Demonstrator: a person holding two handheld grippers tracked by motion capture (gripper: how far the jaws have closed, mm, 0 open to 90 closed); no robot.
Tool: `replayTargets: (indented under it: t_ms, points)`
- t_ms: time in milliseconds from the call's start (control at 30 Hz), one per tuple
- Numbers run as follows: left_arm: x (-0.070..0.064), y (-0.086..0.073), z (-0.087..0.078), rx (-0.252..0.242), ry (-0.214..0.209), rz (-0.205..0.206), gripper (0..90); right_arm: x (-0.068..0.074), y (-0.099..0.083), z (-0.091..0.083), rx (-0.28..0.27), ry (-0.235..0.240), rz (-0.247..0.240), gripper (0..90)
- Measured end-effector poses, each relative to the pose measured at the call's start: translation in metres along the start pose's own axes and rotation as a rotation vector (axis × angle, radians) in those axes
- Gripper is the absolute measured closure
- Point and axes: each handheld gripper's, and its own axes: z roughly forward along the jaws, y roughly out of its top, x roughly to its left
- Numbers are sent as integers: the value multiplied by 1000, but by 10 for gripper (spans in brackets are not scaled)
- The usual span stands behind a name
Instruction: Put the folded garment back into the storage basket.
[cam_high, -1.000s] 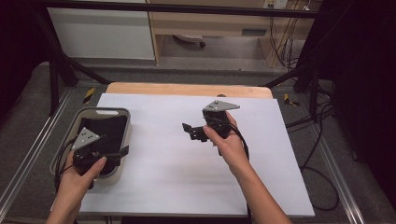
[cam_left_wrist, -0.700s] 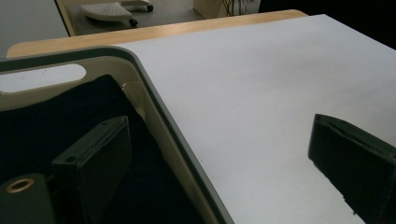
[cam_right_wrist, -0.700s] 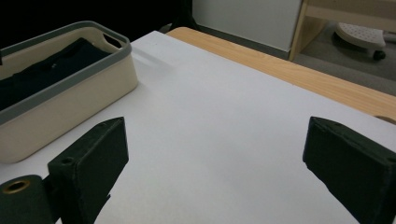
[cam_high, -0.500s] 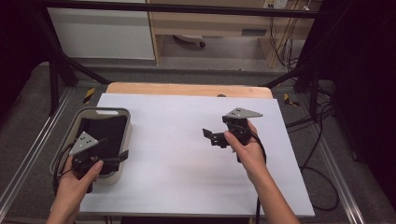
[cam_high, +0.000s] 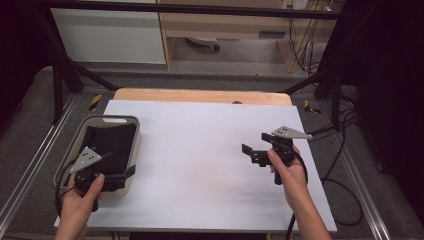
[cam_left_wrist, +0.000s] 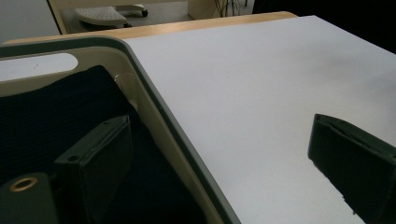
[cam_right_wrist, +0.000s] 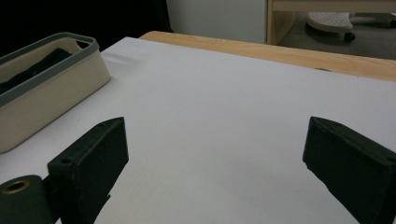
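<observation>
Currently the left tongs (cam_high: 117, 176) hang released astride the right rim of the bin (cam_high: 134, 150) at the counter's (cam_high: 200, 150) 9 o'clock, dark cloth (cam_high: 107, 142) still untouched inside; right tongs (cam_high: 250, 154) released over bare counter at 3 o'clock, grasp still pending.

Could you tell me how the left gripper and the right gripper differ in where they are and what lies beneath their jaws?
The left gripper sits at the near end of the tray; the right gripper hovers over the white table cover, apart from the tray. One jaw of the left gripper is over the dark cloth in the tray, the other outside its rim; both jaws of the right gripper are over bare cover. Both are open, holding nothing.
</observation>
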Motion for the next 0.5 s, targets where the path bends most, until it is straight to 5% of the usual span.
replayTargets:
  t_ms: [500]
  points:
    - [-5,-6,5,19,-6,18,70,-25,-40,-24,-30,-50,68,86]
